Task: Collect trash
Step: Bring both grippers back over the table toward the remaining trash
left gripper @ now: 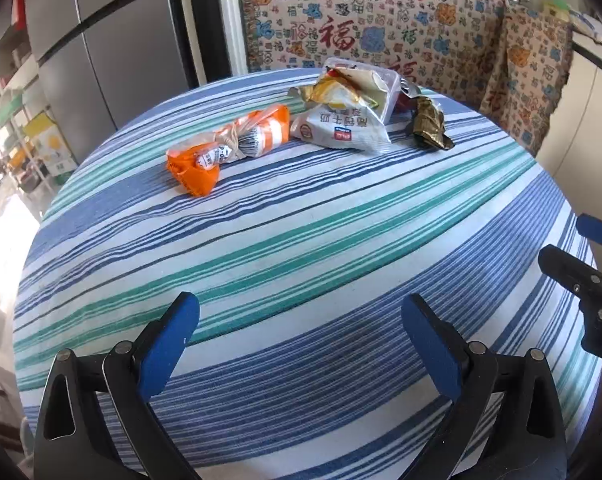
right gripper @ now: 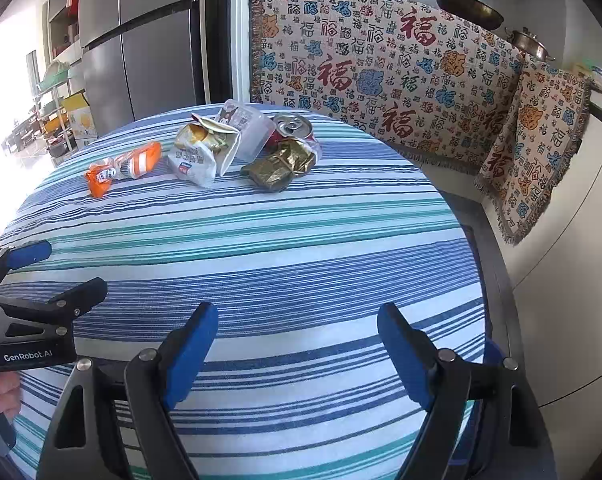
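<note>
Trash all at far side of round striped-cloth worktop (right gripper: 261, 248) — orange crumpled plastic wrapper (right gripper: 121, 168), white torn snack bag (right gripper: 197, 156), clear plastic tub (right gripper: 245, 128), red drink can (right gripper: 293, 126), olive-gold foil wrapper (right gripper: 281, 164). Nothing collected yet, no bin visible. Left gripper (left gripper: 301, 344) and right gripper (right gripper: 297, 348) near edge, well apart from pile — jaws wide open, empty.

matt woven striped tablecloth (right gripper: 261, 248), glossy crinkled plastic wrappers (right gripper: 193, 160) — shiny metal can (right gripper: 293, 126), clear plastic tub (right gripper: 247, 128)
</note>
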Motion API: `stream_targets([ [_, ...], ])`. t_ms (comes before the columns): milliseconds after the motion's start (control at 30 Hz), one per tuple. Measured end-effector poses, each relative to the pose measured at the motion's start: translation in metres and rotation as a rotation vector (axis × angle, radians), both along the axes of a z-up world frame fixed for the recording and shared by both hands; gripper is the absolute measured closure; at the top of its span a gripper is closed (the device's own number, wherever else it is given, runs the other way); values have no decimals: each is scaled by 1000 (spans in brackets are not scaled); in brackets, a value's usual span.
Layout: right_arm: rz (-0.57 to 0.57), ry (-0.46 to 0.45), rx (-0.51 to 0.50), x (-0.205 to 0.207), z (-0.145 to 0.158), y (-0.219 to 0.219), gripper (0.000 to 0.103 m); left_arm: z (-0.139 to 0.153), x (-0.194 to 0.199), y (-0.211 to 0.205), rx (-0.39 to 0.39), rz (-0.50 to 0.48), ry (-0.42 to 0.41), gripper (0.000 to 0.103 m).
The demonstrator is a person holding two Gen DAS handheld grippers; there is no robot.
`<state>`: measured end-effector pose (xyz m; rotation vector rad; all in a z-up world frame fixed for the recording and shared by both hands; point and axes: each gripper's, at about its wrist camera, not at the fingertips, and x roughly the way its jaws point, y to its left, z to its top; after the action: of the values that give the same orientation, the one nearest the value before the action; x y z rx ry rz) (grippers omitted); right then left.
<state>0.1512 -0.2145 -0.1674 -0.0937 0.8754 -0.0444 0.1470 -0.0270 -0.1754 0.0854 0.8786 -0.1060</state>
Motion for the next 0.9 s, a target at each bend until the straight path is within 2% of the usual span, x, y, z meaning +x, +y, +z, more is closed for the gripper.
stream_targets([
  [167,16,43,4,13,-12,10,19,-5,10,8,-32,5,36,1],
  [533,16,103,53,34,-26,16,18,-8,13,12,-24,3,56,0],
  [567,12,104,54,37,-27,15,17,-8,14,12,-23,3,56,0],
  [700,-9,107,59,46,-32,10,0,-8,14,11,-24,4,56,0],
  [900,-12,96,60,52,-31,9,0,-8,13,11,-23,5,56,0],
])
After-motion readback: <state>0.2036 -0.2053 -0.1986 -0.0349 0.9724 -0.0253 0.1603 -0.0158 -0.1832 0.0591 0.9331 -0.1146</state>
